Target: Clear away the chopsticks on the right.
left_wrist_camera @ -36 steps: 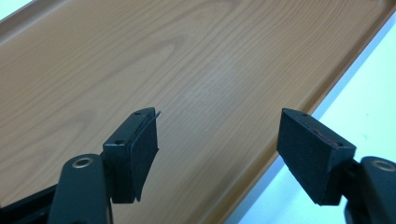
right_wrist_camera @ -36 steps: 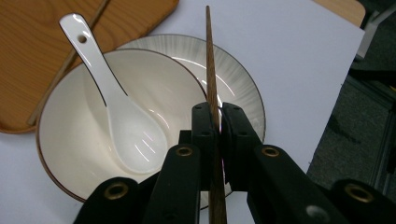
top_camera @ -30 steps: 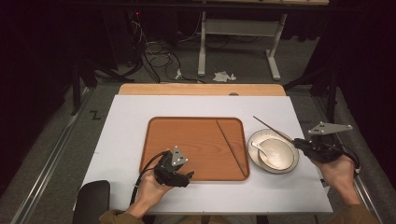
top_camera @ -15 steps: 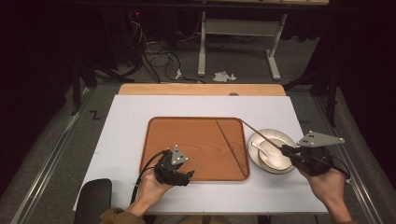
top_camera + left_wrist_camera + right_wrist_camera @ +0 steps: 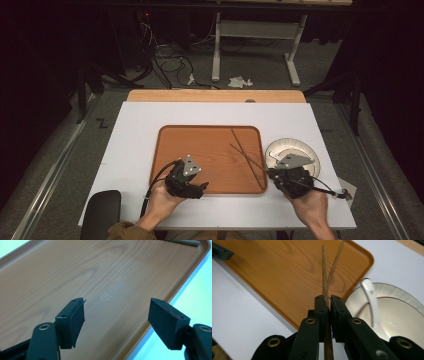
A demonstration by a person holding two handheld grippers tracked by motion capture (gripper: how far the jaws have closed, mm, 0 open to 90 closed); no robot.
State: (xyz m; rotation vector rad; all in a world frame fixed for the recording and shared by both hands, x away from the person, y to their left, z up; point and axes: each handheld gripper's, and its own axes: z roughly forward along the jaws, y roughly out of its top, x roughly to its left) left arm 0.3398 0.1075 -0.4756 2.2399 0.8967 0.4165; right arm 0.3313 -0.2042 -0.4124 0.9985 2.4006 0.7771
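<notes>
The right gripper [image 5: 272,175] sits at the near right corner of the tray [image 5: 200,140], held from below by the person's right hand [image 5: 312,205], its grey plate tilted up toward the bowl [image 5: 300,148]. Its fingers [image 5: 320,312] are pressed together on a chopstick [image 5: 325,282] — a thin, dark brown wooden stick that runs from between the pads out over the tray's right part. A second chopstick [image 5: 335,261] lies on the tray and crosses the held one farther out. The left gripper [image 5: 197,187] rests at the tray's near edge in the left hand [image 5: 160,202], forearm coming up from the desk's [image 5: 135,130] near side; its fingers [image 5: 75,320] stand spread, with bare wood-grain tray between them. The white bowl holds a white spoon [image 5: 369,297]. No writing can be read.
</notes>
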